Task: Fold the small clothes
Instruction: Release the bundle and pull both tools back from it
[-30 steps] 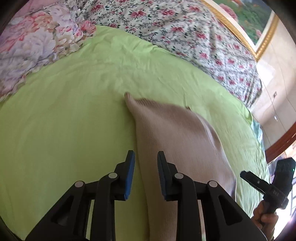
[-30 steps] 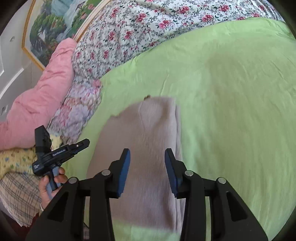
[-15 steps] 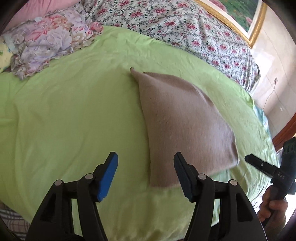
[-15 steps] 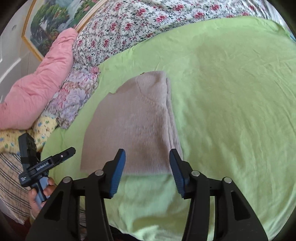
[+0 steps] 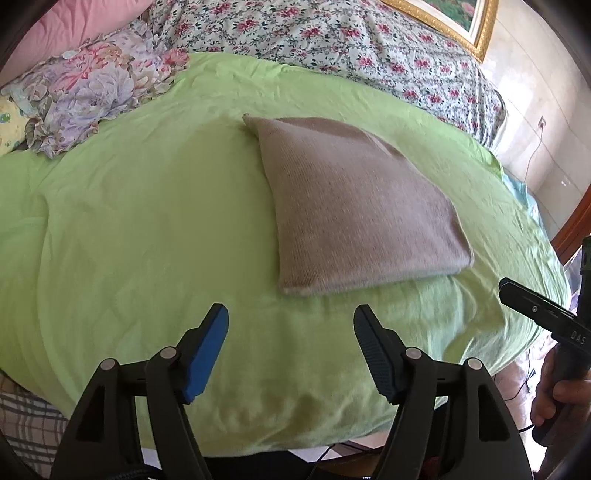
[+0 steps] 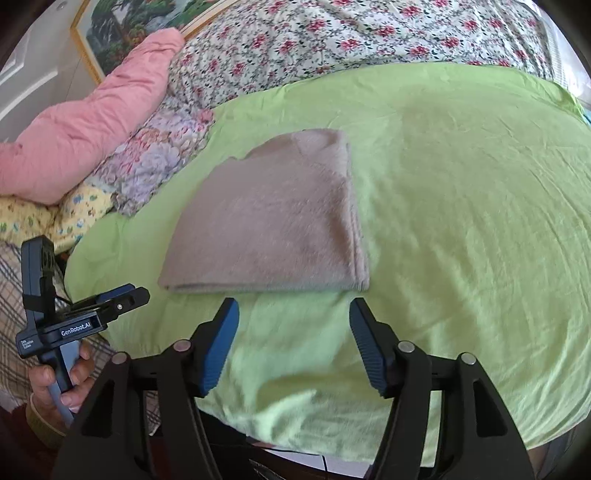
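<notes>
A folded beige knit garment (image 5: 351, 206) lies flat on the green bedsheet (image 5: 129, 229). It also shows in the right wrist view (image 6: 273, 221). My left gripper (image 5: 291, 325) is open and empty, held above the sheet near the bed's front edge, short of the garment's near edge. My right gripper (image 6: 293, 317) is open and empty, just short of the garment's folded near edge. The left gripper shows at the left of the right wrist view (image 6: 125, 295); the right gripper's tip (image 5: 517, 291) shows at the right of the left wrist view.
A floral quilt (image 5: 332, 40) lies along the far side of the bed. A pink pillow (image 6: 85, 125) and a flowered pillow (image 5: 92, 88) sit at the left. A framed picture (image 6: 122, 33) hangs on the wall. A plaid cloth (image 6: 11, 295) lies at the bed's left edge.
Both grippers have pulled back from over the garment toward the bed's front edge, and their jaws have opened wider. The garment has stayed flat on the sheet.
</notes>
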`<state>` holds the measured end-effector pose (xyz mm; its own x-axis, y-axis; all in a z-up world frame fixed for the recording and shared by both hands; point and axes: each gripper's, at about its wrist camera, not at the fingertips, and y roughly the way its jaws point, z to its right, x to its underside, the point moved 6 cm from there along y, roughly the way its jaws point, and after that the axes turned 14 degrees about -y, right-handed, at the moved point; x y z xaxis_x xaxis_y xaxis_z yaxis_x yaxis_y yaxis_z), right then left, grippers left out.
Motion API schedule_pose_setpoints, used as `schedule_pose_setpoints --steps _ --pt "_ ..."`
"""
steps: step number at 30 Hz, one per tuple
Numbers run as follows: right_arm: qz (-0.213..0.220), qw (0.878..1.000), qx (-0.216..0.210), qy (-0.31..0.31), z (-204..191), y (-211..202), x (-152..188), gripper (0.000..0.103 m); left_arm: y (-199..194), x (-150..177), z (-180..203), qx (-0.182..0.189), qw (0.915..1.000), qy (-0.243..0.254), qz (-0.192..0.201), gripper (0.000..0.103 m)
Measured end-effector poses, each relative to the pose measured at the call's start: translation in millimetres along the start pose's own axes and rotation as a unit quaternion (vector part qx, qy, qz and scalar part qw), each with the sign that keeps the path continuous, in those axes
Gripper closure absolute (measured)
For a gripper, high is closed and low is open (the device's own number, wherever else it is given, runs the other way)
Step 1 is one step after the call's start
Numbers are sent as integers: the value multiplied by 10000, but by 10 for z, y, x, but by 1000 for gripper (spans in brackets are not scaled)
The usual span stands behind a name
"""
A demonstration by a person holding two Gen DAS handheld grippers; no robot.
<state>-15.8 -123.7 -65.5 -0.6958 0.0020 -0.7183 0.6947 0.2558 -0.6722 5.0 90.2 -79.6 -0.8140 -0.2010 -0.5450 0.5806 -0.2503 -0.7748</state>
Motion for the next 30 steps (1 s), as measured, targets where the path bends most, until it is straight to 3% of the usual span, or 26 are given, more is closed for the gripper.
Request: schedule_pose_setpoints --steps 4,13,23,30 --pt "-13 9998 51 -178 -107 -45 72 27 -39 82 -34 -128 9998 145 25 25" --pt "-229 9989 27 -410 -289 -45 152 21 -97 182 -15 -255 9975 660 71 22" --pt "-2 9974 253 -681 -268 -49 -214 12 -67 -152 24 -412 9966 627 350 20" --pt "-217 9967 199 -757 -291 187 -280 9 44 -210 69 -504 9961 670 270 19"
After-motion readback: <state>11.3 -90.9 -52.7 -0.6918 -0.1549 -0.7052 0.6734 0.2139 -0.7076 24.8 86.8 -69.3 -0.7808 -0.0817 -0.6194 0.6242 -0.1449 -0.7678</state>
